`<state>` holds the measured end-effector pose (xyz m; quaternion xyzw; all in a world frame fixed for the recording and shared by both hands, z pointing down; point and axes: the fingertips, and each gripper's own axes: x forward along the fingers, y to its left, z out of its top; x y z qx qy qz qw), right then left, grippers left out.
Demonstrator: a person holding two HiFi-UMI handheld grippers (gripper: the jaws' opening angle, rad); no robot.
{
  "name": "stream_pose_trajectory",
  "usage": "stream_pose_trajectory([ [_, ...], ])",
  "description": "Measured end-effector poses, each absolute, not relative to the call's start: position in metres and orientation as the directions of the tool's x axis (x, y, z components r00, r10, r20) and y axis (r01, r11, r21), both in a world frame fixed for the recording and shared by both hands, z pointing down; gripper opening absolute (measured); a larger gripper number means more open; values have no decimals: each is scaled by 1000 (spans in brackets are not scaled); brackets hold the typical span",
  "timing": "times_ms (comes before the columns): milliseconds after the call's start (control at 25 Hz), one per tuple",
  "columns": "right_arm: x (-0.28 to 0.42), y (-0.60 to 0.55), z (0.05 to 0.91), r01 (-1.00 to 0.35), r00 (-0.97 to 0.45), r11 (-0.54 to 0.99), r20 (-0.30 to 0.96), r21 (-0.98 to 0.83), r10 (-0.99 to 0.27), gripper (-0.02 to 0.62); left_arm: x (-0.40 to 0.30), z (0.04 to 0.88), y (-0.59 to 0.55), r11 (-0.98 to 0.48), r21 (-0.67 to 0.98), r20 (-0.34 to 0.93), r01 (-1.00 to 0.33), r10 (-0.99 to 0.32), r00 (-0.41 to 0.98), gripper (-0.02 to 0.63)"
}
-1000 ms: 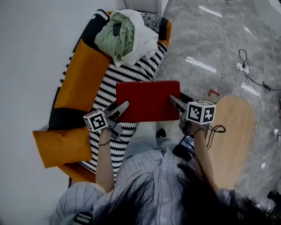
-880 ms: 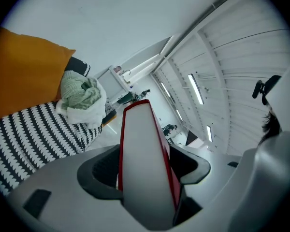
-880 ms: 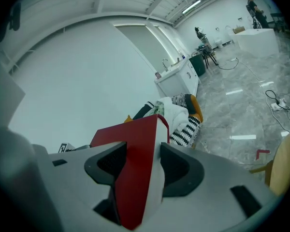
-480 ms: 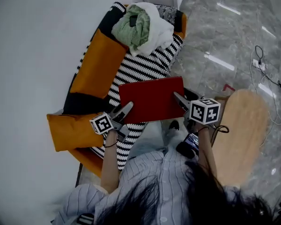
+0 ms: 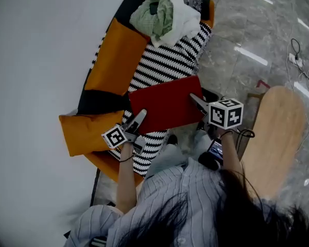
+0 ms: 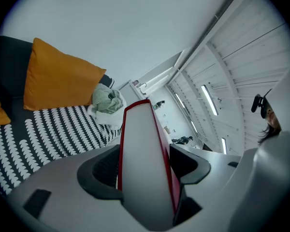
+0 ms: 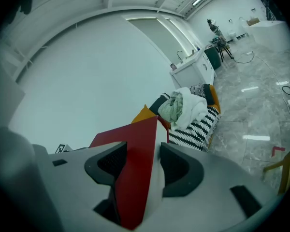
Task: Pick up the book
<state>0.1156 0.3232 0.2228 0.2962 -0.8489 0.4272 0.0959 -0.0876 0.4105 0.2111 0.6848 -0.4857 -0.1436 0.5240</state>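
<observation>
**A:** Starting from the sofa (image 5: 167,66): where to look for the red book (image 5: 165,104)?

**B:** Over the near end of the striped seat; well short of the heap of clothes (image 5: 165,14), just beyond the orange cushion (image 5: 85,133); hangs in the air, seemingly clear of the cover, with one end out past the seat's front edge above the grey floor (image 5: 247,40).

**A:** And lying which way from the tools?

**B:** Straight between them; runs lengthwise from the left gripper (image 5: 136,121) across to the right gripper (image 5: 198,103), so equally near to either hand; clamped by both, one short end apiece; shows edge-on in each gripper view, wedged between pads kept fairly wide by its thickness.

**A:** Then what for the lift?

**B:** Probably just raising both ends together and keeping them level; likely to twist if led by one hand.

**A:** Anything different from a second ago?

**B:** Same two-ended hold; slants now in the head view, right end farther up the picture, where it lay square before; sits higher against the sofa too, itself slid up and rightward in that view.
</observation>
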Motion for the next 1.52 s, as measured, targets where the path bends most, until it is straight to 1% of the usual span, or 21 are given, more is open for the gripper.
stream_pose_trajectory([
  [320, 76, 359, 220, -598, -800, 478, 438, -643, -411, 229, -127, 215, 450, 21, 871, 289, -490, -830, 477, 324],
  [520, 39, 390, 214, -619, -784, 473, 452, -627, -426, 229, -166, 215, 477, 12, 876, 283, -482, -823, 493, 324],
  [760, -6, 439, 208, -653, -753, 443, 462, -614, -469, 229, -213, 212, 516, -4, 894, 263, -448, -805, 531, 324],
  [880, -23, 464, 207, -679, -727, 422, 471, -601, -500, 229, -240, 219, 535, -35, 865, 288, -501, -782, 552, 324],
  [960, -35, 483, 210, -697, -707, 407, 474, -590, -524, 229, -255, 224, 548, -64, 862, 279, -503, -769, 575, 324],
  [1080, -49, 512, 215, -722, -678, 386, 480, -574, -556, 229, -267, 226, 563, -157, 862, 216, -482, -747, 629, 324],
  [1120, -50, 517, 214, -730, -670, 378, 485, -570, -562, 229, -270, 226, 565, -163, 862, 214, -481, -741, 636, 324],
  [1240, -52, 524, 208, -744, -653, 358, 501, -564, -568, 229, -276, 228, 573, -113, 865, 260, -489, -733, 628, 324],
  [1360, -58, 534, 204, -754, -643, 356, 512, -552, -570, 229, -280, 223, 581, -149, 871, 222, -469, -731, 645, 324],
  [1440, -64, 539, 202, -760, -639, 364, 518, -539, -569, 229, -280, 220, 586, -170, 888, 175, -428, -735, 654, 324],
  [1520, -68, 540, 198, -764, -637, 372, 523, -527, -567, 229, -279, 219, 592, -132, 920, 152, -369, -748, 646, 324],
])
